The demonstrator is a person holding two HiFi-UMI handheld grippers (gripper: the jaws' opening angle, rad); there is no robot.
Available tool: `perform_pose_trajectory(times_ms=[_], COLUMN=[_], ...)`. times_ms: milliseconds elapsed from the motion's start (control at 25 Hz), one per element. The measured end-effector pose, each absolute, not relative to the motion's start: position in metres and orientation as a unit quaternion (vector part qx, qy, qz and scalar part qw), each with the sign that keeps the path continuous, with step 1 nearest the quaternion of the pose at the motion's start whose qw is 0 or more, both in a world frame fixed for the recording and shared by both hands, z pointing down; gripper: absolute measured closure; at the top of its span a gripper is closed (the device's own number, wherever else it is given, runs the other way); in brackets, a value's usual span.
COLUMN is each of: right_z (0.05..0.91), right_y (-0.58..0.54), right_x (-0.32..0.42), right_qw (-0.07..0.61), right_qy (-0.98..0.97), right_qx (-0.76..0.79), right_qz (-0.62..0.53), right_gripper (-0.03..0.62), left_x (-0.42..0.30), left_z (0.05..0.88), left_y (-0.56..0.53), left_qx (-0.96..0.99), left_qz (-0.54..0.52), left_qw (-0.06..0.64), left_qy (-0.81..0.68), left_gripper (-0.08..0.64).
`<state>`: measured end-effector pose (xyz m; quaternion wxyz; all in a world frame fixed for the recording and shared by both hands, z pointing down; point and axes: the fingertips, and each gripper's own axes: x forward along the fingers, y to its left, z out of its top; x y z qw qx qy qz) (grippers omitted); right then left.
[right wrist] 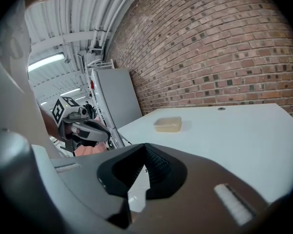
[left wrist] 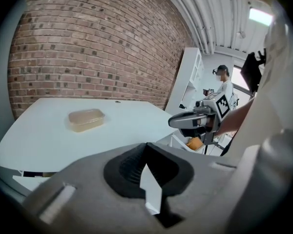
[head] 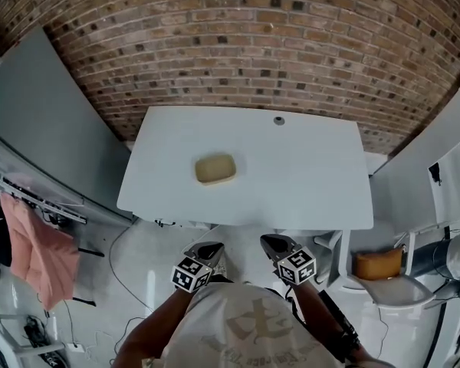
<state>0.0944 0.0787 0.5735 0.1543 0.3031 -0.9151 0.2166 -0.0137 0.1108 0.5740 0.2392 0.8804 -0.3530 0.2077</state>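
Your left hand-held gripper (head: 209, 249) and right hand-held gripper (head: 273, 243) are closed, empty. The tan container (head: 215, 169) lies on the table (head: 307, 182).

This looks like a lab or workshop bay rather than a home. Ahead of the left gripper (head: 209, 250) and the right gripper (head: 274, 244) a plain white table (head: 307, 190) stands against a raw brick wall (head: 238, 44). Out to the left gripper's left runs a grey partition (head: 38, 121), with loose cables (head: 32, 330) on the pale floor behind it. High above both, bare pipes (left wrist: 198, 23) and a strip light (right wrist: 46, 61) cross the ceiling. Beyond the right gripper stand white shelves (left wrist: 191, 77) and a person (left wrist: 225, 84) wearing what may be a headset
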Motion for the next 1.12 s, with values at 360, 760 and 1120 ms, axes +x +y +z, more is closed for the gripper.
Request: perform_pose_trajectory(times_ms=[360, 760, 1120], right_z=[0.573, 0.57, 0.562], right_y=[0.029, -0.017, -0.038], right_x=[0.074, 0.052, 0.045], right_qw=[0.165, 0.169, 0.178], right_qy=[-0.898, -0.878, -0.87], right_qx=[0.34, 0.39, 0.412], right_qz=[0.225, 0.22, 0.205], right_gripper=[0.584, 0.584, 0.584], left_x=[-0.043, -0.077, -0.102], left_z=[0.574, 0.575, 0.574], left_y=[0.05, 0.006, -0.007], left_qx=[0.894, 0.91, 0.911], left_qz=[0.205, 0.208, 0.198], left_qw=[0.234, 0.222, 0.225], left_qy=[-0.324, -0.281, -0.282], left_gripper=[0.555, 0.555, 0.555])
